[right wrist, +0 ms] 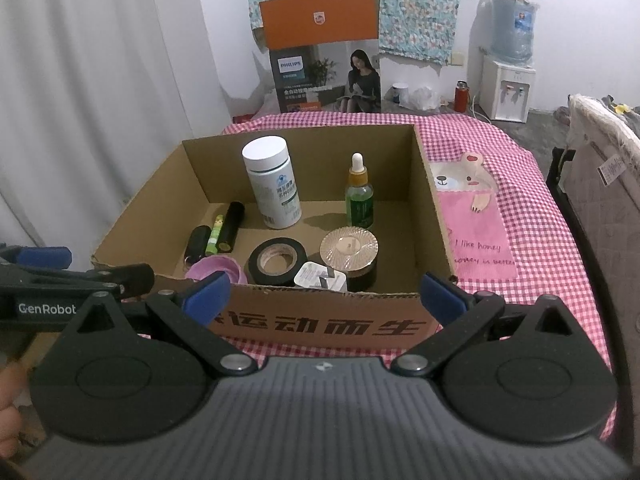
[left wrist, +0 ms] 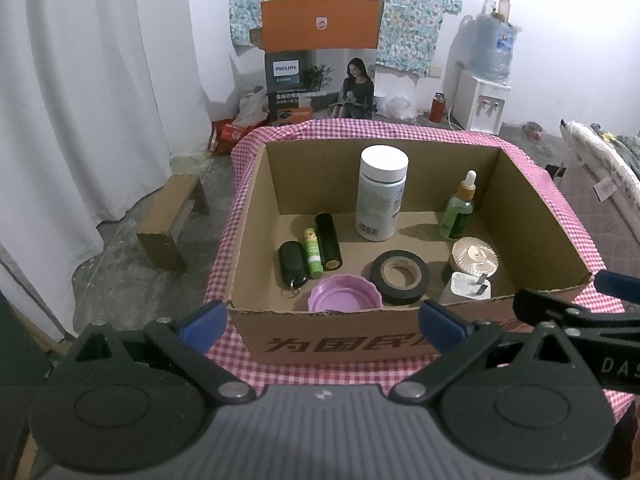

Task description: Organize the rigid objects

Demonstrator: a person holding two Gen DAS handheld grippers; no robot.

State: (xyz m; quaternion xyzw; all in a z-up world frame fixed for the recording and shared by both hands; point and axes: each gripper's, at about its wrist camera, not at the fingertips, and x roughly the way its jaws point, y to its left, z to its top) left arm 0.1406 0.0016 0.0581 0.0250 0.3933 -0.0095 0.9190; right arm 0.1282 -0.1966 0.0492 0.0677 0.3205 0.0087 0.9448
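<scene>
An open cardboard box [left wrist: 532, 204] [right wrist: 430, 208] stands on the pink checked table. Inside it stand a white pill bottle [left wrist: 382, 194] [right wrist: 274, 182] and a green dropper bottle [left wrist: 460, 208] [right wrist: 360, 196]. On its floor lie a black tape roll [left wrist: 400, 276] [right wrist: 278, 260], a purple lid [left wrist: 344, 294] [right wrist: 216, 270], a round gold-topped jar [left wrist: 474, 258] [right wrist: 350, 250], a white plug [left wrist: 470, 286] [right wrist: 320, 278], a black key fob [left wrist: 293, 262], a green tube [left wrist: 313, 252] and a black cylinder [left wrist: 328, 242]. My left gripper [left wrist: 324, 322] and right gripper [right wrist: 324, 292] hang open and empty before the box's near wall.
A tall orange and grey Philips carton [left wrist: 320, 68] stands on the floor behind the table. A water dispenser [left wrist: 486, 92] is at the back right, a small wooden stool [left wrist: 172, 220] on the floor at left, a white curtain further left. Bedding [right wrist: 600, 152] borders the table's right side.
</scene>
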